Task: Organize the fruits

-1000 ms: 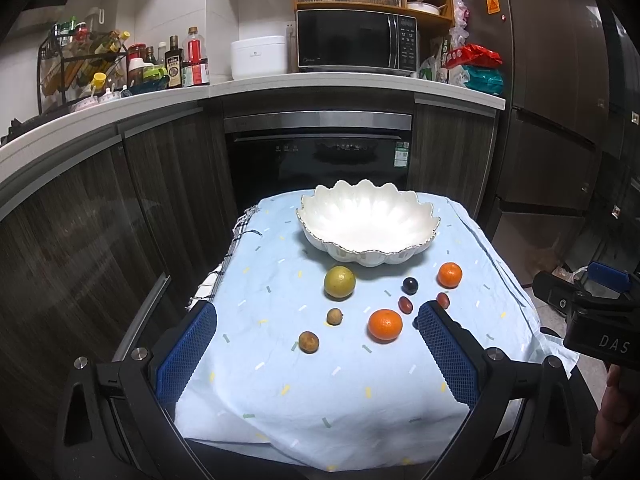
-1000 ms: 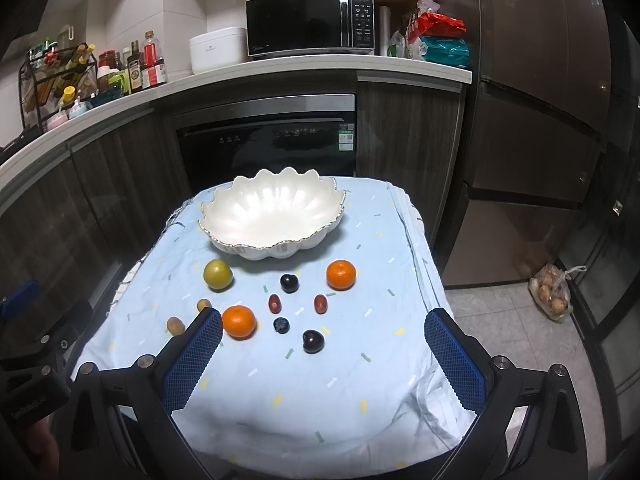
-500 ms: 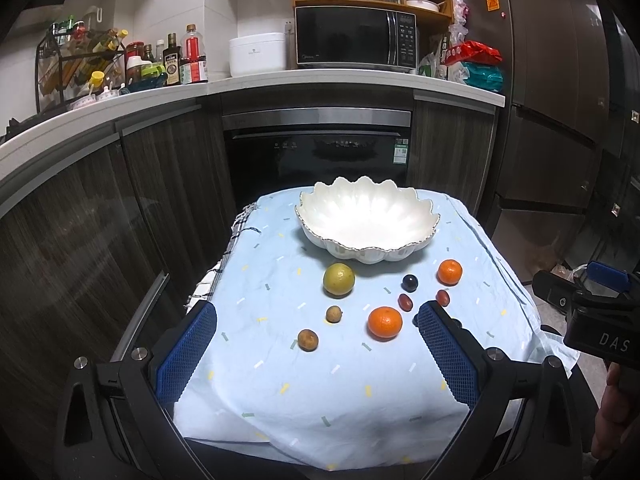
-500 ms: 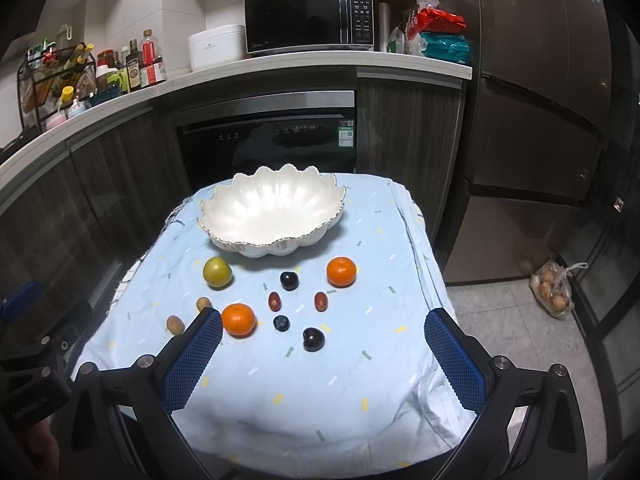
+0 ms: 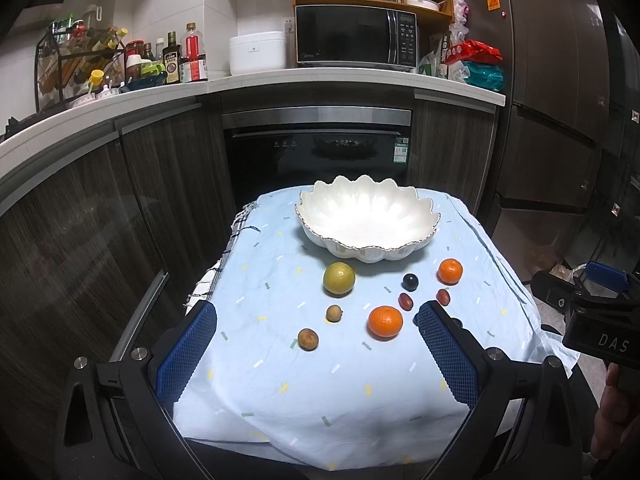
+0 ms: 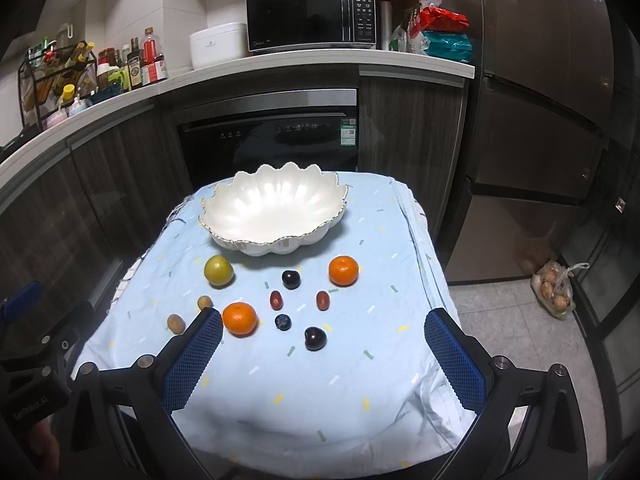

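Observation:
A white scalloped bowl (image 5: 367, 222) (image 6: 276, 210) stands empty at the far end of a small table under a light blue cloth (image 5: 320, 384) (image 6: 320, 396). In front of it lie a green-yellow citrus (image 5: 339, 278) (image 6: 219, 271), two oranges (image 5: 385, 321) (image 5: 450, 271) (image 6: 239, 318) (image 6: 343, 270), two small brown fruits (image 5: 308, 339) (image 5: 333, 313), dark plums (image 6: 291, 279) (image 6: 315, 338), red dates (image 6: 276, 299) (image 6: 322, 300) and a blueberry (image 6: 283, 322). My left gripper (image 5: 316, 348) is open over the near half of the cloth. My right gripper (image 6: 320, 354) is open too, nothing between its pads.
Dark cabinets and a built-in oven (image 5: 320, 148) stand behind the table. The counter carries a microwave (image 5: 356, 36), a rice cooker (image 5: 258, 53) and bottles (image 5: 192, 58). A tall fridge (image 6: 548, 100) stands on the right. A bag of produce (image 6: 554, 290) lies on the floor.
Both views have edged slightly closer to the table. No fruit has moved and both grippers stay open.

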Action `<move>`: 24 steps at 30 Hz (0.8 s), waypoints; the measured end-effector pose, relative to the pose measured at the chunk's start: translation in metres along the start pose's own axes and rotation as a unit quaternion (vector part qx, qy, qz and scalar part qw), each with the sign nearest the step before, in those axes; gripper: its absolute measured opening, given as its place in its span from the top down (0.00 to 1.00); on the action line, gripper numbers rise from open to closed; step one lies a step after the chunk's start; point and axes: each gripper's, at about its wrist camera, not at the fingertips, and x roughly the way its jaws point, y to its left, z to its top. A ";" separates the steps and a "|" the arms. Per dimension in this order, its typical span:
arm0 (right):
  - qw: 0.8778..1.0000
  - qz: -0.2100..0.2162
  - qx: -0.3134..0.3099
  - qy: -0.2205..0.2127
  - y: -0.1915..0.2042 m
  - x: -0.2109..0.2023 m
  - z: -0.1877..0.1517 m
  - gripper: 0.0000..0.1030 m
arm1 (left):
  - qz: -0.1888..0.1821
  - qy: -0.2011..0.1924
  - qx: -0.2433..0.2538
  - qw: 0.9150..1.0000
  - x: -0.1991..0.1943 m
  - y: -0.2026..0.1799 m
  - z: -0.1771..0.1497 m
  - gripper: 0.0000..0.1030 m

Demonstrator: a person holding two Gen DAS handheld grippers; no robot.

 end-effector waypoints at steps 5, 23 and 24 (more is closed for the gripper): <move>1.000 0.000 0.001 0.001 0.000 0.001 0.000 0.00 | 0.000 0.001 -0.001 1.000 0.000 0.000 -0.001 0.00; 1.000 0.002 0.001 0.002 0.001 0.001 0.000 0.00 | -0.001 0.004 -0.001 1.000 0.003 0.002 -0.002 0.00; 1.000 0.002 0.000 0.002 0.001 0.001 0.000 0.00 | -0.001 0.005 -0.001 1.000 0.004 0.002 -0.002 0.00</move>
